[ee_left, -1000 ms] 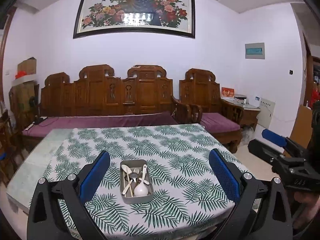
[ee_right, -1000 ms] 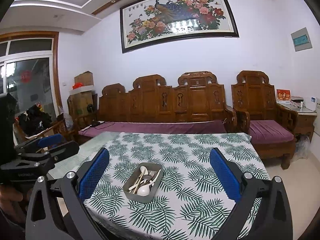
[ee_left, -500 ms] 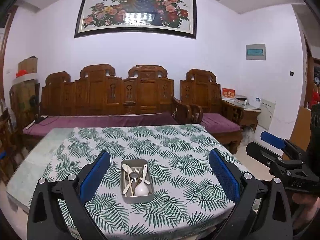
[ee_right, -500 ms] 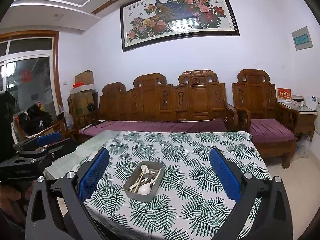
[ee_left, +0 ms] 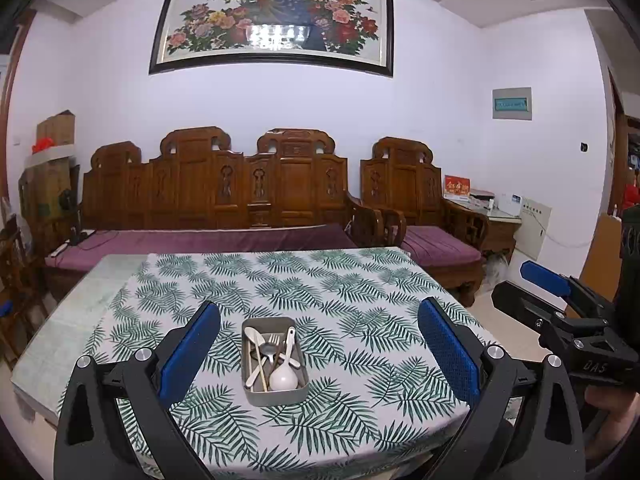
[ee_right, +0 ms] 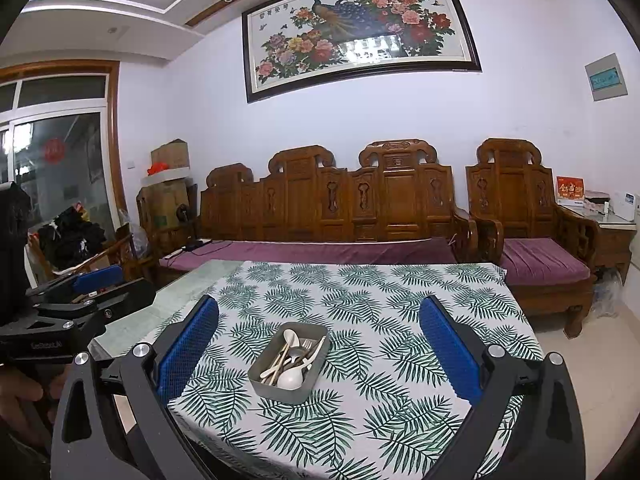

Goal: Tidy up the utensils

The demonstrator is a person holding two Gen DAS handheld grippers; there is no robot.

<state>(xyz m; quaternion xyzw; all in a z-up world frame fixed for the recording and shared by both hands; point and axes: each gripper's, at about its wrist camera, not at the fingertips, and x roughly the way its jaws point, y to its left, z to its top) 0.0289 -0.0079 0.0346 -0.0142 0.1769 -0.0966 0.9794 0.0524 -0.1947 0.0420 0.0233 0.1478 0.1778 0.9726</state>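
One grey tray sits on one worktop. It holds two white spoons, one metal fork and a pair of chopsticks. Two tools show.

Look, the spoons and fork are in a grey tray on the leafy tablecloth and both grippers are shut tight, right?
Not quite. Both grippers are open: the left gripper and right gripper have their jaws spread wide, holding nothing, as each wrist view shows. The spoons and fork do lie in the grey tray on the leafy tablecloth.
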